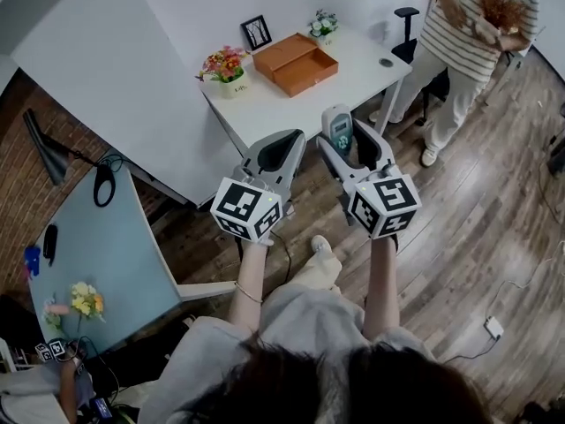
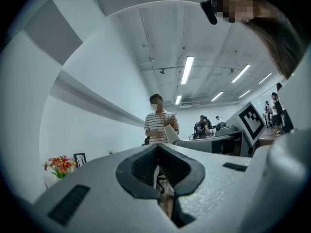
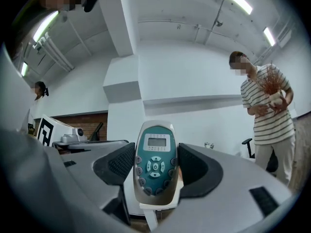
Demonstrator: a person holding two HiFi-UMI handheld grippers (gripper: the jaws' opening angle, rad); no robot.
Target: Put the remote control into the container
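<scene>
White table (image 1: 265,104) stands ahead of both tools on a wood-plank floor (image 1: 468,237), with white walls (image 3: 194,72) around. Right tool (image 1: 351,147) pinches the remote control (image 3: 154,164) upright between ribbed black pads (image 3: 116,166), its teal button face and rounded silver shell showing. Left tool (image 2: 158,171) has its jaws pressed together, holding nothing. Brown wooden container (image 1: 296,63), a shallow open box, lies on the table well beyond the tools' tips.

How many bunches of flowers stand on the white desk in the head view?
2. A red and yellow bunch stands at the white desk's left corner; a small pale bunch stands at the far edge, behind the wooden box. None seems hidden.
</scene>
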